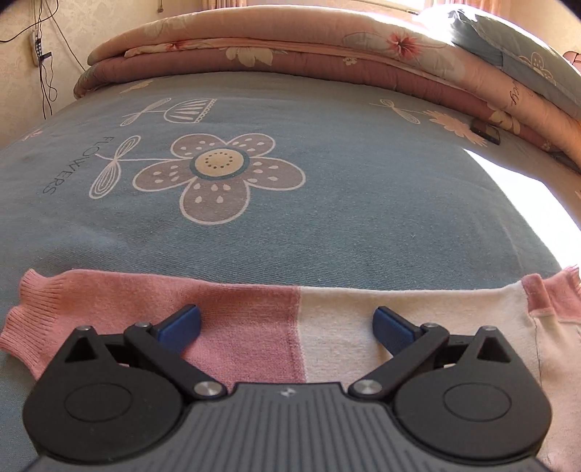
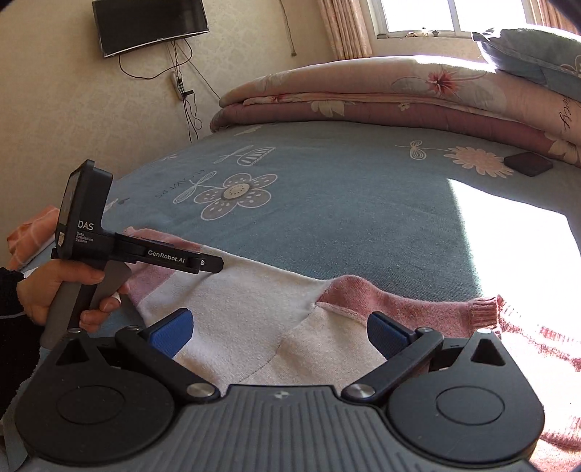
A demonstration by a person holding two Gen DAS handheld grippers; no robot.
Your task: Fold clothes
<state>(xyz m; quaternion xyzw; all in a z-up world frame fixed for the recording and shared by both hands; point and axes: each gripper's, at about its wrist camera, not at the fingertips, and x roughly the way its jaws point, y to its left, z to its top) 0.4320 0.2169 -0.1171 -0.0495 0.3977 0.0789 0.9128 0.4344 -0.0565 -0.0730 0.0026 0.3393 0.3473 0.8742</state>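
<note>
A pink and white knitted sweater (image 1: 297,319) lies flat on the blue flowered bedspread (image 1: 290,218) near its front edge. My left gripper (image 1: 287,323) is open, its blue pads (image 1: 179,325) spread wide just over the sweater where pink meets white. In the right wrist view the sweater (image 2: 268,290) lies below my right gripper (image 2: 279,332), which is open over the white body near a pink sleeve (image 2: 417,308). The left gripper (image 2: 203,263) also shows there at the left, held in a hand over the sweater's pink end.
Folded floral quilts (image 1: 290,43) are stacked along the far side of the bed, with a blue pillow (image 2: 537,54) on top. A dark flat object (image 2: 528,163) lies by the quilts. An orange checked cloth (image 2: 29,232) lies at the left. A wall TV (image 2: 149,23) hangs behind.
</note>
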